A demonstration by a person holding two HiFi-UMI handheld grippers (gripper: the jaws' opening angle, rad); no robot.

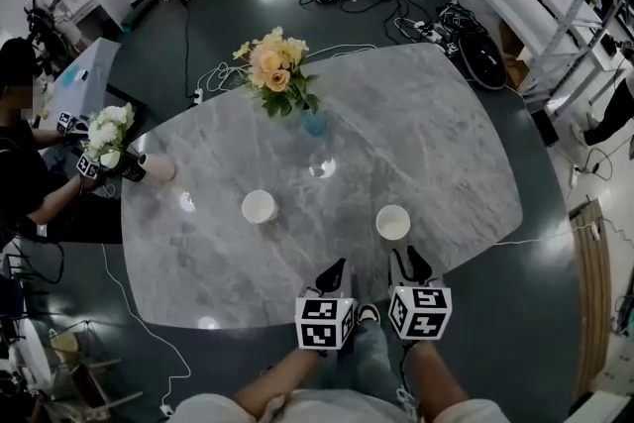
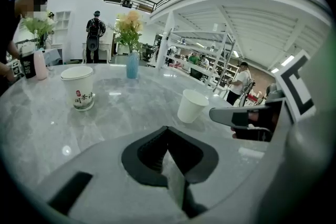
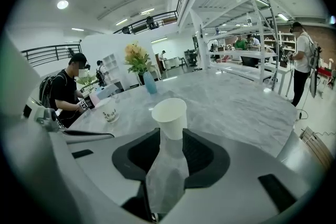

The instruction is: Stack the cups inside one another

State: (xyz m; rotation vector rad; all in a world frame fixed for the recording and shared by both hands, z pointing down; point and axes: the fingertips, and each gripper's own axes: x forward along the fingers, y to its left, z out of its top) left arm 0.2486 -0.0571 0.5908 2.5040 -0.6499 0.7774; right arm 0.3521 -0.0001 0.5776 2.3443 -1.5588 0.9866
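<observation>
A large grey marble counter (image 1: 436, 154) with rounded corners fills the middle of the head view. At its left edge stands a person (image 1: 20, 154) in dark clothes, who holds a bunch of white flowers (image 1: 107, 132) with another pair of tongs. Near the far side of the counter is a bouquet of yellow and peach flowers (image 1: 274, 69) in a small blue vase (image 1: 314, 122).

At the near edge of the counter the two tongs are side by side, and both point forward and down. The left tongs (image 1: 333, 274) have their tips together, with nothing between them. The right tongs (image 1: 410, 264) are open only a narrow way. The pads press on nothing.

The two paper cups stand upright on the counter, well apart from each other and not stacked. The plain cup (image 1: 393, 223) is just in front of the right tongs, in line with the gap of the tongs. The printed cup (image 1: 259, 206) is to the left and a little farther away, ahead of the left tongs.
</observation>
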